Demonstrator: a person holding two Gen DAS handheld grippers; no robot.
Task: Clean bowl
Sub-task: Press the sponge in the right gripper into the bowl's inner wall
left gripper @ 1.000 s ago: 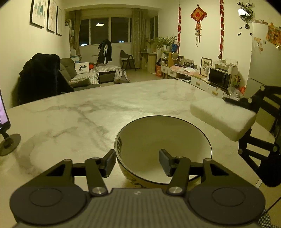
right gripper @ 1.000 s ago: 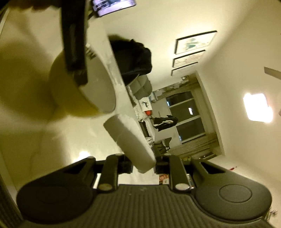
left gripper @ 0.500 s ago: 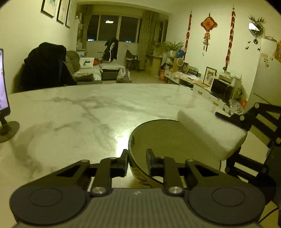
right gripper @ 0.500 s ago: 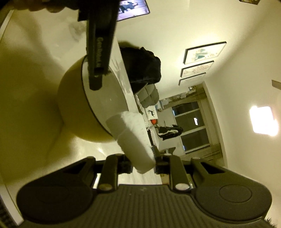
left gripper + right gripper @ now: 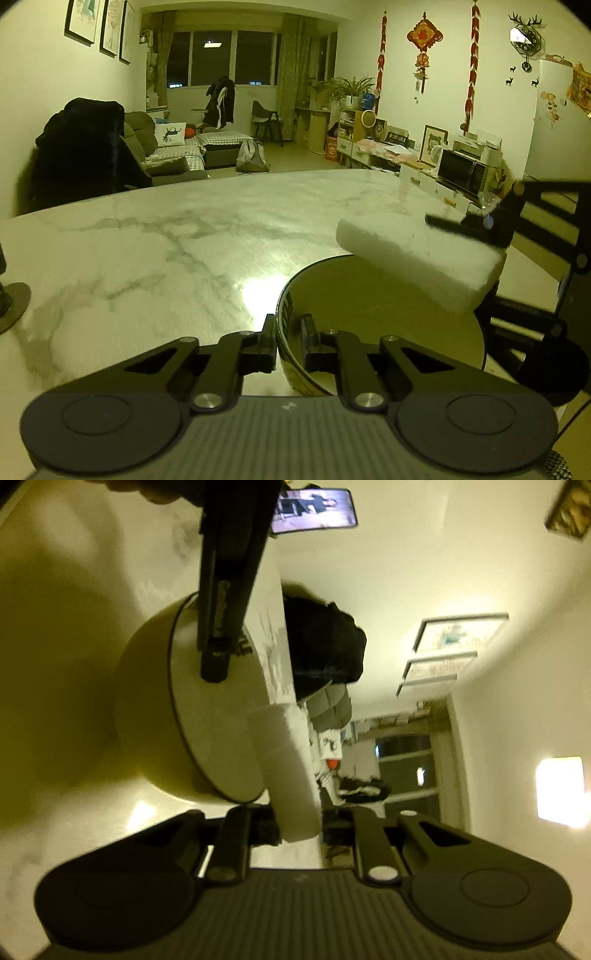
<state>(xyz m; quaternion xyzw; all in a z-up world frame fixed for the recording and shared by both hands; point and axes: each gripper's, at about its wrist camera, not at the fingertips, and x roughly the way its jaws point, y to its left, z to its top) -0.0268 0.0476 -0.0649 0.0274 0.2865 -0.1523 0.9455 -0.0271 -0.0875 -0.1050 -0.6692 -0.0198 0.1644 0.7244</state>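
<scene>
I'm pinching the near rim of the round cream ceramic bowl w/ dark rim on the white marble tabletop, left tongs clamped tight on it, pointing downward. Thin grip, so the bowl may be tipping or skidding once I'm scrubbing. Right tongs, rolled sideways and nearly level, are squeezing the white rectangular sponge block, hovering over the bowl's far edge; it may be slipping out under pressure.

White sponge, grey-veined marble table — bowl seemingly yellow, black-rimmed.
</scene>
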